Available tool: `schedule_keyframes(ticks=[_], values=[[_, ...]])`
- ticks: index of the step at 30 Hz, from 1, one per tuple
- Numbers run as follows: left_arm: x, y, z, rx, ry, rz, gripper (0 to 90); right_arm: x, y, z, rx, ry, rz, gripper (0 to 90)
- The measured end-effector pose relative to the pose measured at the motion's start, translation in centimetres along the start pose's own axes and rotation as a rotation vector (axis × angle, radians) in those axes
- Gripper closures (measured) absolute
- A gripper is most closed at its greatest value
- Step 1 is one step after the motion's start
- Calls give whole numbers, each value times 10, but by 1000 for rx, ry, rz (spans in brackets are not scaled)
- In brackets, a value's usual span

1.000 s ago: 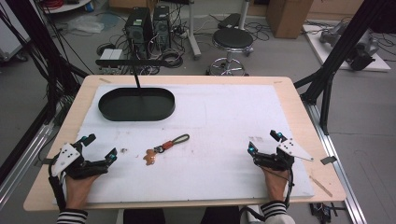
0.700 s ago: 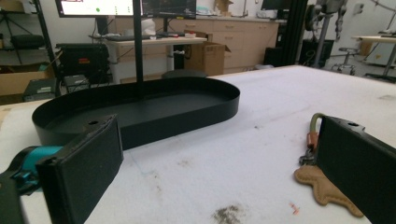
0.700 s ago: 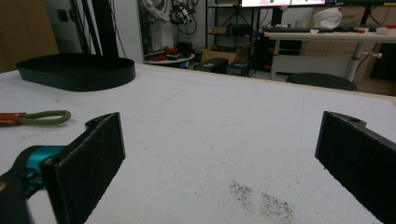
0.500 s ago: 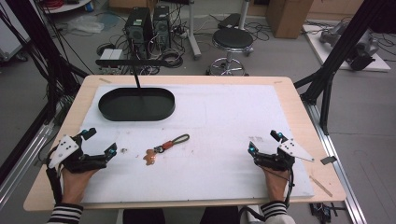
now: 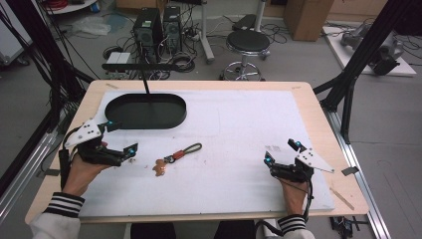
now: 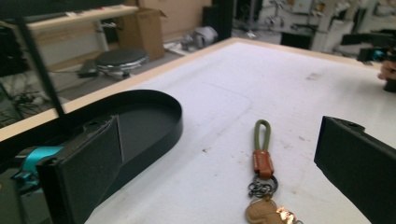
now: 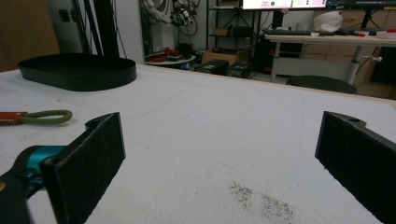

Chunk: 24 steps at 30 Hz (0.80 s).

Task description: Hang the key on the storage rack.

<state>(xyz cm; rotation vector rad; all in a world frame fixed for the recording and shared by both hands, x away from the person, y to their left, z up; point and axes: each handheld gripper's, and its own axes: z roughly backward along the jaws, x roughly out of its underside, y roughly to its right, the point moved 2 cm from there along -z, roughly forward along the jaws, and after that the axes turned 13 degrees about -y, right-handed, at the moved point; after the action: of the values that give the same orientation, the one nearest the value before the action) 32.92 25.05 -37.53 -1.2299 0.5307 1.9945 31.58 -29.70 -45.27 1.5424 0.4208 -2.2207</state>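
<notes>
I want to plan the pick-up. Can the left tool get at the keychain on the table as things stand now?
Probably yes. The left tool is open and points at the keychain, which lies flat on the white table cover with bare surface between them. The black tray sits off to the side, not in the way.

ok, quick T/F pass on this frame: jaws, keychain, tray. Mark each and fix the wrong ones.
1. The left gripper has its jaws open. True.
2. The keychain lies inside the black oval tray. False: it lies on the white mat, apart from the tray.
3. The right gripper is shut on the keychain. False: its jaws are open and hold nothing, and the keychain lies well off toward the other gripper.
4. In the left gripper view the keychain's green loop points away from the camera. True.
5. The tray holds a mug. False: nothing shows in it.
</notes>
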Motion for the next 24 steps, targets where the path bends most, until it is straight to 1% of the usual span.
schedule_keyframes(ticks=[2,3,4,7,8,9,11,12,13,14,15,17,19,24], values=[[-6,1,-6,26,-42,-6,17,0,0,0,4,2,0,5],[-9,0,-8,28,-59,-15,17,0,1,0,2,1,-3,4],[-13,1,-12,30,-87,-30,18,0,1,0,2,4,1,5],[-25,3,-24,52,-139,-56,17,0,1,0,0,6,1,5],[-25,3,-24,52,-139,-56,17,0,1,0,2,5,-2,4],[-28,3,-28,55,-161,-63,17,0,1,0,2,5,-2,4],[-33,5,-35,65,-188,-78,18,0,1,0,1,5,-4,4],[-37,7,-41,79,-213,-88,18,0,1,0,1,6,1,4],[-37,7,-41,79,-213,-88,18,0,1,0,-2,3,-2,5],[-41,10,-48,88,-254,-112,17,0,1,1,-2,3,-3,5],[-41,10,-48,88,-254,-112,18,0,1,1,-2,3,-3,5],[-45,13,-56,95,-297,-135,17,0,1,1,-1,7,-7,5],[-49,15,-64,95,-319,-152,18,0,2,1,-2,12,-7,5],[-55,22,-83,115,-432,-206,18,0,2,1,0,15,-7,4]])
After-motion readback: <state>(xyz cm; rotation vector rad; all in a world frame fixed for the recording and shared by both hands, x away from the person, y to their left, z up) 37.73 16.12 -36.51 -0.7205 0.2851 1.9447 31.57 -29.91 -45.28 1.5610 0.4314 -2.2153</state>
